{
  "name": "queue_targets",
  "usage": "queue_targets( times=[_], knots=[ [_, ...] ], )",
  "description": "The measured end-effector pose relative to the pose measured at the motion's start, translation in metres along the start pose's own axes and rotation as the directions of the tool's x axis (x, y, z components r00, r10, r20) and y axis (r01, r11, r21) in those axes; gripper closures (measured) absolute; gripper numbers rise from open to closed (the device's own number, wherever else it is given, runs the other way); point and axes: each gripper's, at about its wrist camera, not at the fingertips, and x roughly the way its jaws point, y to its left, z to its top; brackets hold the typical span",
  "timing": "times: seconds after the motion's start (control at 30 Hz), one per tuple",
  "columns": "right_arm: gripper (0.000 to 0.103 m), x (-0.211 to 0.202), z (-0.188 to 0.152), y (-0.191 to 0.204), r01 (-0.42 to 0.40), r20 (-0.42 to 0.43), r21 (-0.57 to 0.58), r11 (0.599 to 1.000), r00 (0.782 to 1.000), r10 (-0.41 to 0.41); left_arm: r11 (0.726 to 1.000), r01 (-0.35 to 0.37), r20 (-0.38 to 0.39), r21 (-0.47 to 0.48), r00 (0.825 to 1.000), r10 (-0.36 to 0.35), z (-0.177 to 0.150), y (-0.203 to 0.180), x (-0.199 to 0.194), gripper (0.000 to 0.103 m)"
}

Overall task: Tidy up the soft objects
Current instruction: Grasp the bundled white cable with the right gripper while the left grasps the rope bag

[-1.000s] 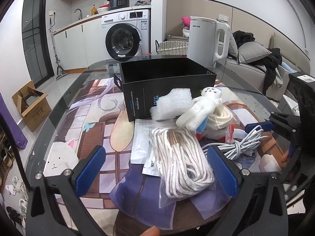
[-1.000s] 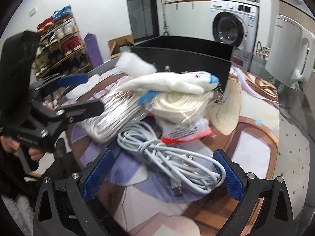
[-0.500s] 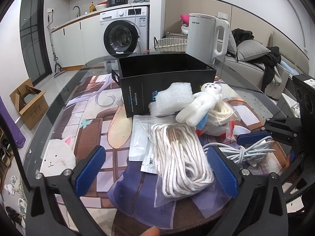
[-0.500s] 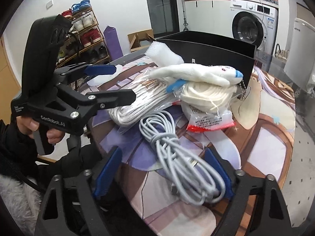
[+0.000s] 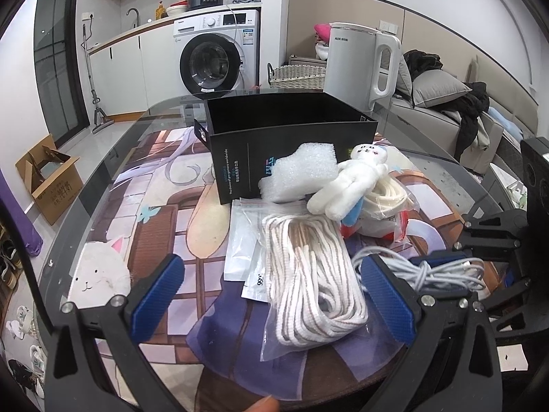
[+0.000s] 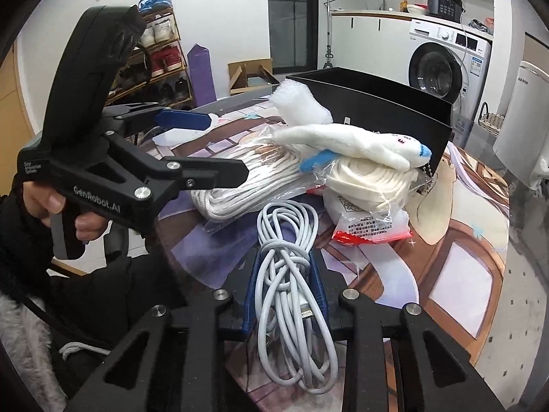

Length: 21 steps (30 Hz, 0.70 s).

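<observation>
An open black box (image 5: pixel 291 137) stands on the glass table, also in the right wrist view (image 6: pixel 384 103). In front of it lie a white foam piece (image 5: pixel 298 175), a white plush doll (image 5: pixel 353 182) on a bagged cream rope coil (image 5: pixel 387 199), and a bagged white rope bundle (image 5: pixel 312 278). My right gripper (image 6: pixel 284 295) is shut on the grey-white cable bundle (image 6: pixel 288 257); it also shows in the left wrist view (image 5: pixel 442 267). My left gripper (image 5: pixel 271 295) is open, its pads either side of the rope bundle's near end.
A white kettle (image 5: pixel 363 65) stands behind the box at the right. Flat plastic bags (image 5: pixel 243 240) lie under the rope bundle. A red-edged bag (image 6: pixel 370 230) lies under the cream coil. The table edge curves close at the left and front.
My right gripper has closed its jaws onto the cable bundle. The left gripper has drifted only slightly and stays open.
</observation>
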Motion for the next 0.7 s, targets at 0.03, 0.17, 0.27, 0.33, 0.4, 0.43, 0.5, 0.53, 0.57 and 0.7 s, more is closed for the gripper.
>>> queue_targets(
  times=[0.03,0.17,0.27,0.33,0.4,0.43,0.5,0.53,0.57,0.7],
  knots=[
    [0.075,-0.001,-0.001,0.001,-0.009,-0.002,-0.009,1.0,1.0,0.009,1.0,0.0,0.0,0.002,1.0,0.0,0.0,0.0,0.0,0.0],
    [0.076,-0.014,0.0,-0.001,-0.018,0.027,-0.009,1.0,0.999,0.018,1.0,-0.001,-0.001,0.007,1.0,0.001,0.0,0.0,0.0,0.0],
    [0.076,-0.026,0.001,-0.003,-0.019,0.061,0.001,1.0,0.998,0.019,1.0,0.004,-0.006,0.013,1.0,-0.004,-0.001,-0.001,0.001,0.0],
    [0.076,-0.034,0.002,-0.007,-0.011,0.083,0.013,1.0,0.997,0.01,1.0,0.011,-0.017,0.025,1.0,-0.01,-0.002,-0.004,0.003,0.0],
    [0.076,-0.04,0.002,-0.009,-0.004,0.098,0.021,1.0,0.995,0.002,0.999,0.011,-0.02,0.036,1.0,-0.011,-0.003,-0.006,0.004,0.001],
    [0.076,-0.042,0.002,-0.011,-0.004,0.105,0.029,1.0,0.994,0.001,0.999,0.008,-0.018,0.047,1.0,-0.007,-0.003,-0.008,0.004,0.002],
    [0.076,-0.043,0.002,-0.014,-0.002,0.113,0.039,0.999,0.994,-0.003,0.998,0.001,-0.013,0.07,1.0,0.0,-0.005,-0.012,0.004,0.005],
    [0.076,-0.043,0.002,-0.014,-0.002,0.112,0.043,0.999,0.994,-0.002,0.996,-0.004,-0.013,0.086,1.0,0.005,-0.006,-0.014,0.005,0.01],
    [0.076,-0.044,0.002,-0.015,0.0,0.113,0.045,0.999,0.994,-0.005,0.995,-0.008,-0.016,0.096,1.0,0.009,-0.007,-0.016,0.006,0.011],
    [0.076,-0.044,0.003,-0.015,-0.001,0.118,0.05,0.999,0.993,-0.005,0.991,-0.005,-0.019,0.137,1.0,0.008,-0.011,-0.023,0.007,0.025]
  ],
)
